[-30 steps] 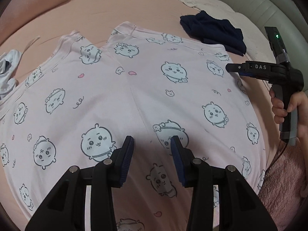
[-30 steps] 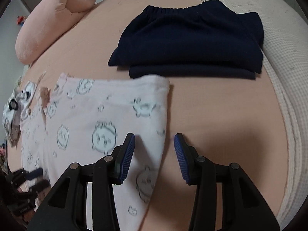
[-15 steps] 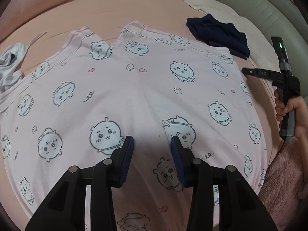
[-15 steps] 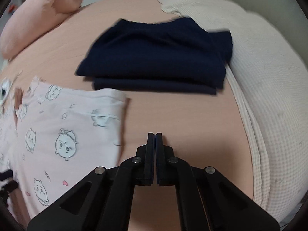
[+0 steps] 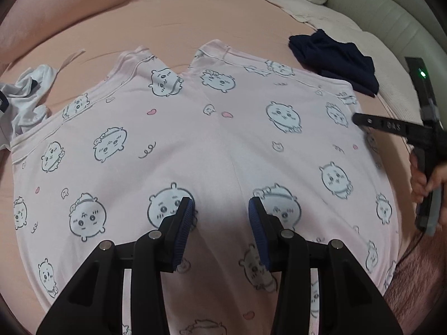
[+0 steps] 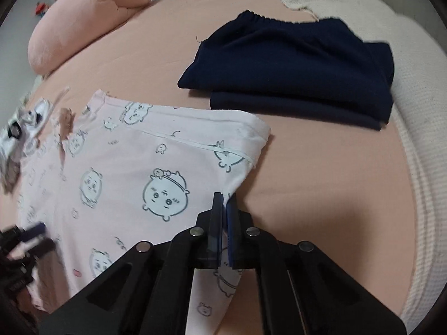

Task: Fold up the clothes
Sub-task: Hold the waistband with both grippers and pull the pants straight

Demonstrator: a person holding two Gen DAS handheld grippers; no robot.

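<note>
Pink pyjama bottoms (image 5: 223, 145) printed with cartoon faces lie spread flat on a peach bed sheet (image 5: 195, 14). My left gripper (image 5: 220, 213) hovers open over their near middle, with nothing between its blue pads. My right gripper (image 6: 225, 202) is shut on the right side edge of the pink pyjama bottoms (image 6: 156, 167), and the cloth rises to its tips. In the left wrist view the right gripper (image 5: 357, 118) reaches in from the right, held by a hand (image 5: 430, 181). The left gripper (image 6: 30, 233) shows blurred at the lower left of the right wrist view.
A folded navy garment (image 6: 296, 67) lies beyond the pyjamas to the right. A crumpled white garment (image 5: 25, 97) sits at the far left. A pink pillow (image 6: 89, 19) and a cream blanket (image 6: 413, 89) border the sheet.
My right gripper went from open over the pyjamas' edge to shut, and now it pinches that edge. The left gripper stayed open over the cloth.
</note>
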